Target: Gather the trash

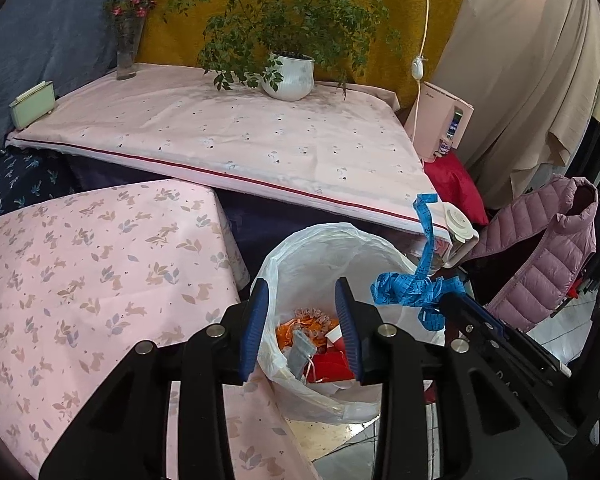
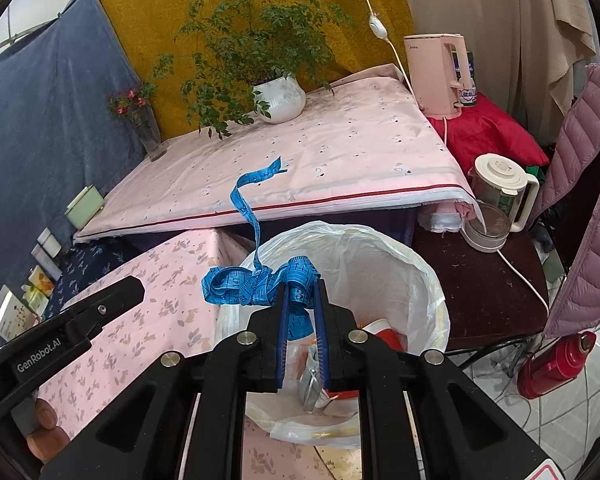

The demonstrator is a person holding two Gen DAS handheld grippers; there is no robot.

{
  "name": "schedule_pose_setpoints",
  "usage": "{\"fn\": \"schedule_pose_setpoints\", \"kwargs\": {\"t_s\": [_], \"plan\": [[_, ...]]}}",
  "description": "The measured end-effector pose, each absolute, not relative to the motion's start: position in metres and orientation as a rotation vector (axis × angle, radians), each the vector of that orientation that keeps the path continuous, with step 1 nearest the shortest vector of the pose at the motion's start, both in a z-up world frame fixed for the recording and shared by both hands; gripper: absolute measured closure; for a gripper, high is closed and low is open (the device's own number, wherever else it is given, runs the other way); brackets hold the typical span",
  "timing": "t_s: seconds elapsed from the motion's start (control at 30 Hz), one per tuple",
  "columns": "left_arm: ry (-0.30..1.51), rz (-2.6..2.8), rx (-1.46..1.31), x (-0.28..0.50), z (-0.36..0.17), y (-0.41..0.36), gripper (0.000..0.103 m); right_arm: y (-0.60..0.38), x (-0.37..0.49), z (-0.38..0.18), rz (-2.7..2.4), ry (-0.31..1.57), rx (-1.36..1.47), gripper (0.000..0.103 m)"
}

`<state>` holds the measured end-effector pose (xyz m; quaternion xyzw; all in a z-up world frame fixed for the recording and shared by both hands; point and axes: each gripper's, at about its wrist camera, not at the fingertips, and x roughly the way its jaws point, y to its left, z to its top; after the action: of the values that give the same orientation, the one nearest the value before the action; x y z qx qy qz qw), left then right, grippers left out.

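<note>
The right gripper [image 2: 301,304] is clamped on the blue tape [image 2: 256,284], lower centre, above the bin [image 2: 428,280]. The tape looks light, limp and tangle-prone; the bunched middle gives the best hold. The left gripper [image 1: 302,300] stands apart, empty.

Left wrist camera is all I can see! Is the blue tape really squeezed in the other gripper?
Observer: Yes. The right wrist view shows the right gripper pinching the blue tape between its pads, over the bin.
Operator: Is there anything on the floor next to the bin?
Observer: A red thermos sits tilted on the tiles, right of the bin.
Operator: Who is holding my gripper?
Observer: A hand shows in the bottom left corner, under the left gripper.
</note>
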<state>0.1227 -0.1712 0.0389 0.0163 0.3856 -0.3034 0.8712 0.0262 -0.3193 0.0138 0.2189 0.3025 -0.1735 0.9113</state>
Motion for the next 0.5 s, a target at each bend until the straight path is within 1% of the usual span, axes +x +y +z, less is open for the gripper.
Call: {"fn": "schedule_pose_setpoints", "kwargs": {"t_s": [0.2,0.27,0.3,0.33,0.47,0.5], "plan": [[0.817,-0.618,0.024,0.124,0.036,-0.164,0.07,-0.312,0.03,0.014,-0.345,0.635,0.431,0.09],[0.818,-0.612,0.021,0.124,0.035,-0.162,0.065,-0.31,0.031,0.015,-0.35,0.638,0.417,0.089],[0.814,-0.605,0.019,0.123,0.036,-0.16,0.058,-0.309,0.031,0.015,-0.355,0.636,0.408,0.088],[0.808,-0.598,0.018,0.122,0.036,-0.159,0.054,-0.307,0.031,0.016,-0.356,0.636,0.402,0.088],[0.802,-0.583,0.018,0.12,0.035,-0.153,0.053,-0.302,0.032,0.018,-0.349,0.643,0.387,0.088],[0.802,-0.579,0.018,0.12,0.035,-0.152,0.052,-0.301,0.032,0.019,-0.347,0.643,0.383,0.085]]}}
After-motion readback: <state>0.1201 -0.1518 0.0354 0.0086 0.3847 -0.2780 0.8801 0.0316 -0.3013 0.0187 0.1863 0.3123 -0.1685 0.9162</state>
